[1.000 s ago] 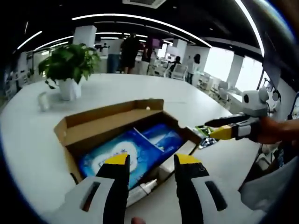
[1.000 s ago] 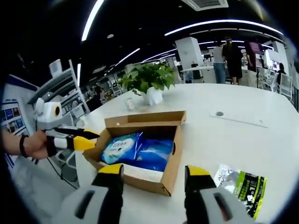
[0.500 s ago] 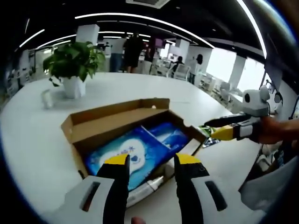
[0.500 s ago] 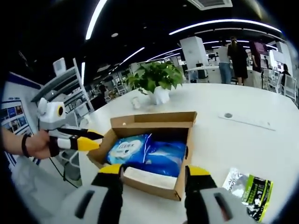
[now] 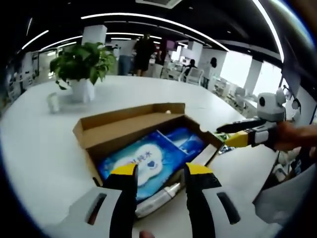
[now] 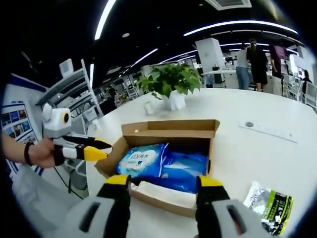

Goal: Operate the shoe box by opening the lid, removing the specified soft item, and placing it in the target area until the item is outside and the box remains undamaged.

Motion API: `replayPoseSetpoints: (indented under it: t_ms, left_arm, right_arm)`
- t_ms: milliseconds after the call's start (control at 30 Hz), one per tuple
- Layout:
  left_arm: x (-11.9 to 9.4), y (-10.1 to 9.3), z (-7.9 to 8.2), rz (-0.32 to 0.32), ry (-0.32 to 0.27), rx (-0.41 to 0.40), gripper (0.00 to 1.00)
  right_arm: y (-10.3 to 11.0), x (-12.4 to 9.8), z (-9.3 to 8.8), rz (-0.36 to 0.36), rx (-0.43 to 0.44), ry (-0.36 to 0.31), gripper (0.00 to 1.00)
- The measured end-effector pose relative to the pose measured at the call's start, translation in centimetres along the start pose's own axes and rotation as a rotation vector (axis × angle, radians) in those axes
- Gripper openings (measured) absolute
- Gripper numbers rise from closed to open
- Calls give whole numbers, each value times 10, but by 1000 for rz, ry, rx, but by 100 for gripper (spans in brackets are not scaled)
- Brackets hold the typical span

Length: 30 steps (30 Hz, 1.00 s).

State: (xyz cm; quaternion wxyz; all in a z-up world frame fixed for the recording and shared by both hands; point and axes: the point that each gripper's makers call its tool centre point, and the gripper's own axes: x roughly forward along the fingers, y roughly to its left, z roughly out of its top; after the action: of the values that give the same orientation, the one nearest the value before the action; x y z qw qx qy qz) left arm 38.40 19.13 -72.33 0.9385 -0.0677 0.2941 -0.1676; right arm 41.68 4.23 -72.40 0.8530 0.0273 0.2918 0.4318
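Observation:
An open brown cardboard shoe box [image 5: 119, 128] [image 6: 171, 130] lies on the white table, its lid flap folded back. Inside lies a soft blue pack of wipes [image 5: 148, 161] [image 6: 161, 163] with a white patch on its label. My left gripper [image 5: 161, 171] stands open just above the box's near edge, over the pack. My right gripper [image 6: 163, 182] stands open at the opposite box edge. In the left gripper view the right gripper [image 5: 242, 136] comes in from the right, held by a hand. In the right gripper view the left gripper [image 6: 81, 148] comes in from the left.
A potted green plant [image 5: 81, 64] [image 6: 171, 84] stands on the table beyond the box. A green and black packet [image 6: 275, 210] lies on the table right of the box. People stand in the office background. Shelving [image 6: 69, 99] rises beyond the table edge.
Both views have crept closer to the box, so it sits larger and nearer my jaws. The pack inside has not moved, and both grippers stay open.

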Motion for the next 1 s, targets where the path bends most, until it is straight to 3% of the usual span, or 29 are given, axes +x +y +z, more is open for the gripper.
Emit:
replayPoseSetpoints:
  t_ms: [633, 1000]
  left_arm:
    - [-11, 16, -1, 20, 8, -1, 38]
    - [-18, 36, -8, 43, 10, -24, 38]
  right_arm:
    - [10, 32, 3, 34, -10, 32, 50]
    - [18, 59, 3, 51, -8, 56, 50]
